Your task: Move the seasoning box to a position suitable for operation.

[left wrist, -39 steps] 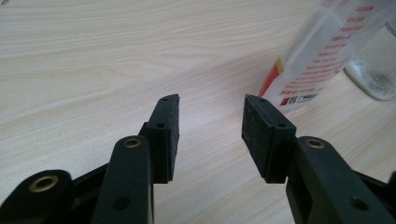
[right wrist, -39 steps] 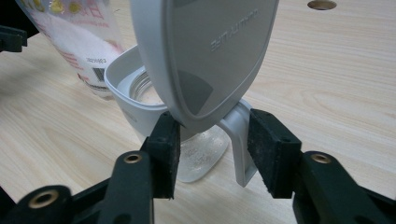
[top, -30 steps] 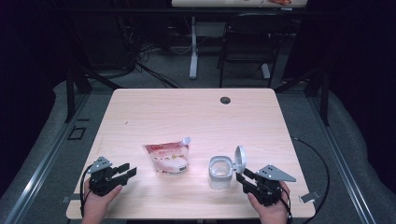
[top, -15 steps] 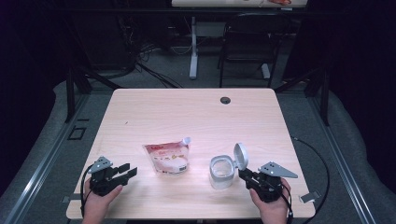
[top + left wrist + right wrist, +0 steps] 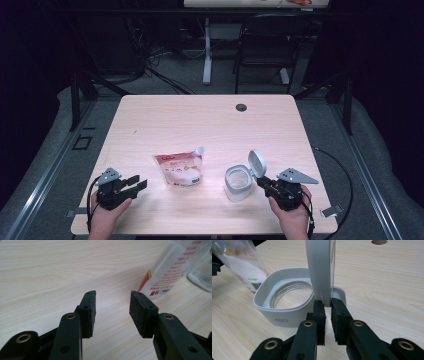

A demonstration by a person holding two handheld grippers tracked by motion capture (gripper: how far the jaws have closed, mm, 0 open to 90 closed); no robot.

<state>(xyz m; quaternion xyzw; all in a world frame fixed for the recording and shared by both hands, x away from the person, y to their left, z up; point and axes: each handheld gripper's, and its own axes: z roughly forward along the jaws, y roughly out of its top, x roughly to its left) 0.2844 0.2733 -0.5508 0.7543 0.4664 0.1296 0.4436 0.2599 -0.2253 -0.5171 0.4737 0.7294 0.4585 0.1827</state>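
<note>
Here we start from the table (image 5: 210,120), a pale wooden top with three things grouped toward our near edge. The refill pouch (image 5: 180,169) lies flat near the middle, its long axis running away from us and slightly rightward, spout (image 5: 199,150) at the far end. Just to its right, apart from it, stands the white jar (image 5: 238,182), mouth open and, as far as we can see, with little or nothing inside. Its hinged lid (image 5: 257,163) stands upright on the jar's right side, edge-on to our right tongs (image 5: 264,183). Those tongs have just been closing, and in the right gripper view the lid (image 5: 320,270) sits between the pads near its hinge, so we judge them gripping it. The left tongs (image 5: 134,183) rest open with nothing between them, near the table's front left. From them the pouch lies forward and to the right; in the left gripper view its printed side (image 5: 172,267) rises just beyond the right pad. So the left hand (image 5: 107,212) is the nearer one to the pouch, and we judge the coming move to be its reach across to the pouch's long side while the right steadies the jar by the lid.
</note>
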